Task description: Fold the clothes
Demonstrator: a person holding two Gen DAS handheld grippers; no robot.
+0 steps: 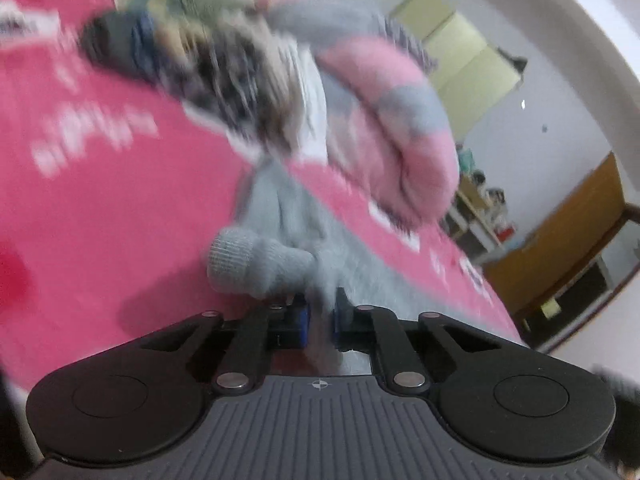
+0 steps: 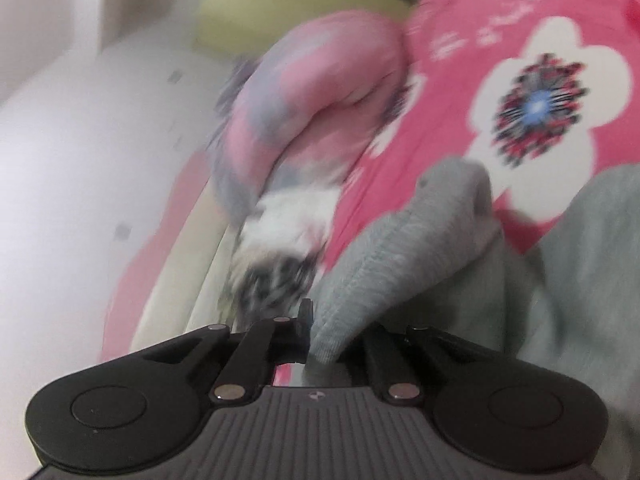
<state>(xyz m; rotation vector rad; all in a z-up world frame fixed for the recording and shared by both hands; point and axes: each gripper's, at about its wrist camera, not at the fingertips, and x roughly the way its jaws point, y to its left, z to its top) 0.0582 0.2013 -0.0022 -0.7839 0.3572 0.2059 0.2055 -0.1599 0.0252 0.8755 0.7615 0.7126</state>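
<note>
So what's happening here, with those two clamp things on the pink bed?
A person is folding laundry with a handheld gripper in each hand. The left gripper and the right gripper are each shut on the grey knitted garment, which lies on the pink bedspread. A heap of other clothes, including a pink and grey piece, waits behind it. The pictures are blurred, so finer detail is unclear.

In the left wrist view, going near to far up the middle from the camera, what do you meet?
Left hand-held gripper shut on the grey garment → grey cuff → pink bedspread → pile of clothes.
</note>
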